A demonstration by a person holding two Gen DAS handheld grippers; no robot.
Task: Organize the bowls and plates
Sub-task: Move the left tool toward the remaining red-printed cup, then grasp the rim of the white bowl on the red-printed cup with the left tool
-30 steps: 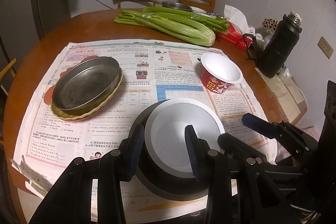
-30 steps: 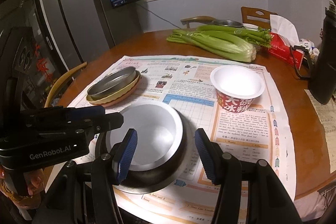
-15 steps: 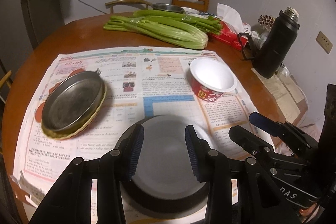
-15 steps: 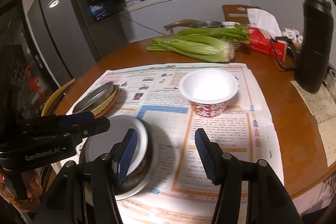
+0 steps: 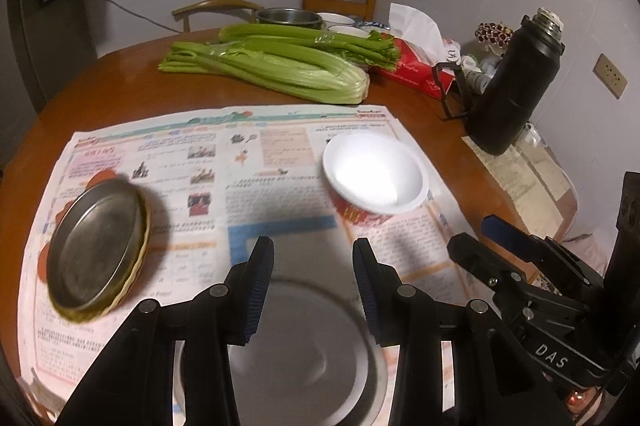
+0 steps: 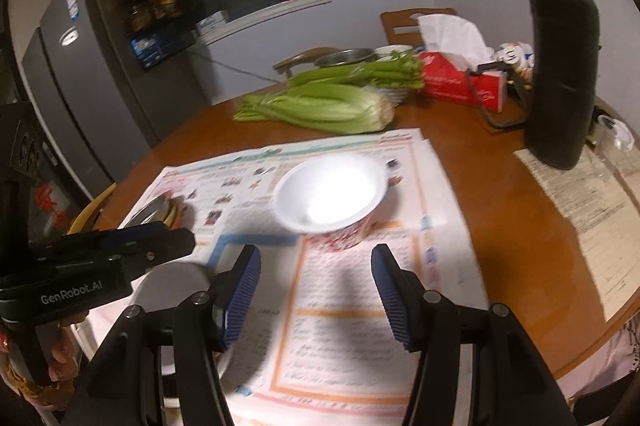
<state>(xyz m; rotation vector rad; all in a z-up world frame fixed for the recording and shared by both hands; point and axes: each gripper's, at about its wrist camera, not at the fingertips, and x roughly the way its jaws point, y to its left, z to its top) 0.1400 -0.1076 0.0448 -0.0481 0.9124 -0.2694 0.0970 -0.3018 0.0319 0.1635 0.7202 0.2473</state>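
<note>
The dark bowl with a grey inside (image 5: 296, 354) lies low and close under the left claw (image 5: 313, 290), partly hidden by its two blue-padded fingers (image 5: 260, 290); it looks as if the rim sits between them, but blur and the fingers themselves hide whether the pads press it, so I cannot tell if it is held. From the right claw (image 6: 316, 296) the same bowl (image 6: 176, 282) shows just to the left, outside the left finger. That claw is spread, with only newspaper (image 6: 344, 330) between its fingers. Straight ahead of it, near the tips, stands the white paper bowl with red printing (image 6: 330, 194); for the left claw this bowl (image 5: 374, 178) is ahead and to the right. Ahead and left of the left claw lies a metal pan on a yellow plate (image 5: 96, 246). Farther off on the desk (image 5: 100, 86) lie celery (image 5: 280, 66), a red tissue box (image 5: 416, 70) and a black flask (image 5: 516, 82).
</note>
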